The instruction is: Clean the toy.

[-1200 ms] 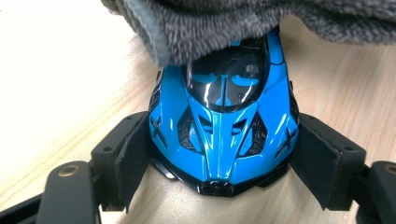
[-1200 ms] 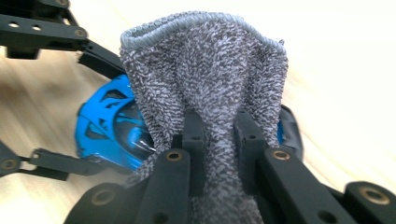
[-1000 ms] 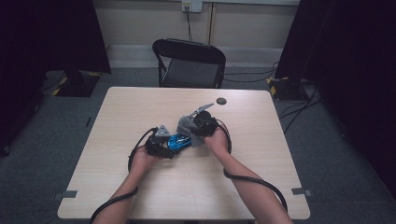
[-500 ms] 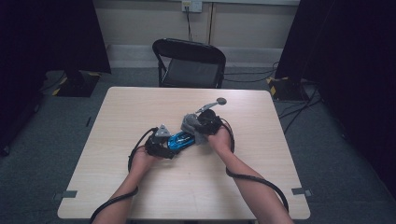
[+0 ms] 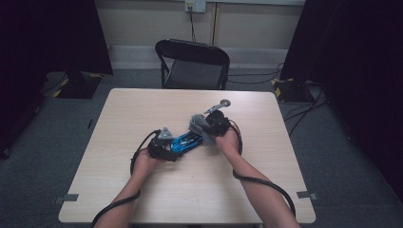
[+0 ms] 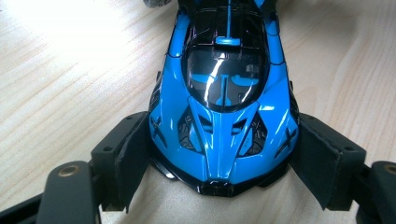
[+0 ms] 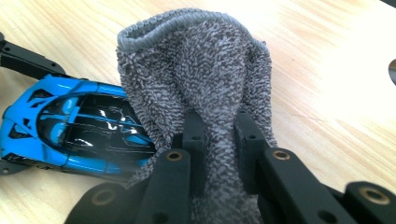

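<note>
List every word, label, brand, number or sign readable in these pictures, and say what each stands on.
None: no text can be read.
Blue toy car, held at the nose by the left gripper: no legible badge, number or lettering.
Grey cloth in the right gripper: no tag or print visible.
Wall outlet plate: too small to read any marking.
</note>
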The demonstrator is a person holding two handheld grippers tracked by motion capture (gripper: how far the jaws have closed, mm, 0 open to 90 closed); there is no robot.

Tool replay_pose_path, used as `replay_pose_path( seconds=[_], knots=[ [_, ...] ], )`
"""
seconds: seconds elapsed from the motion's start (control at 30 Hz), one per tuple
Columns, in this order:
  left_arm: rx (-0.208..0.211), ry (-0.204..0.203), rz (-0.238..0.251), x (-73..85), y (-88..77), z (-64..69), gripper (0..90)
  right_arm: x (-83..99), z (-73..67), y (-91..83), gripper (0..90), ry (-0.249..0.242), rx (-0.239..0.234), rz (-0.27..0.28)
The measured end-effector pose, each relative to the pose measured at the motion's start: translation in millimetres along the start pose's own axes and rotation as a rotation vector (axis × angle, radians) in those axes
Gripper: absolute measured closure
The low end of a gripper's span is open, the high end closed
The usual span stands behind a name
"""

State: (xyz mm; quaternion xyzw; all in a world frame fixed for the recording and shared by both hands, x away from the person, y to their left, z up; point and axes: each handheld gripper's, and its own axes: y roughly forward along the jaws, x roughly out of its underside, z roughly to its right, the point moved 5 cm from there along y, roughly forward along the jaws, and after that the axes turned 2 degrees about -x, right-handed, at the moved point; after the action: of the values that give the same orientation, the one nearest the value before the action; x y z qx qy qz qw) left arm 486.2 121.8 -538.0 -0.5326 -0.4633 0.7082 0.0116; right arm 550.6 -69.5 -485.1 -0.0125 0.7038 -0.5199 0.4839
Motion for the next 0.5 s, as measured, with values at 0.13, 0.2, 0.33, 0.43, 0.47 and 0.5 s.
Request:
replay_pose_path(
  seconds=[0.13,0.2,0.33,0.43,0.47,0.5],
  knots=[
    [0.0,-0.001,0.0,0.0,0.0,0.1,23.5,1.9,3.5,-0.7,78.4,0.007,0.006,-0.001],
    [-0.001,-0.001,0.0,0.0,0.0,0.1,23.5,2.8,5.4,-0.9,78.5,0.005,0.012,-0.001],
    [-0.001,-0.001,0.0,0.0,0.0,0.1,23.5,5.3,10.1,-1.7,78.5,0.016,0.013,0.0],
    [-0.001,-0.001,0.0,0.0,0.0,0.1,23.5,7.5,14.2,-3.3,78.5,0.036,0.015,0.005],
    [-0.001,-0.001,0.0,0.0,0.0,0.1,23.5,8.4,15.9,-4.0,78.4,0.043,0.016,0.004],
    [-0.001,-0.001,0.0,0.0,0.0,0.1,23.5,9.8,17.6,-4.8,78.5,0.052,0.013,0.01]
  ],
)
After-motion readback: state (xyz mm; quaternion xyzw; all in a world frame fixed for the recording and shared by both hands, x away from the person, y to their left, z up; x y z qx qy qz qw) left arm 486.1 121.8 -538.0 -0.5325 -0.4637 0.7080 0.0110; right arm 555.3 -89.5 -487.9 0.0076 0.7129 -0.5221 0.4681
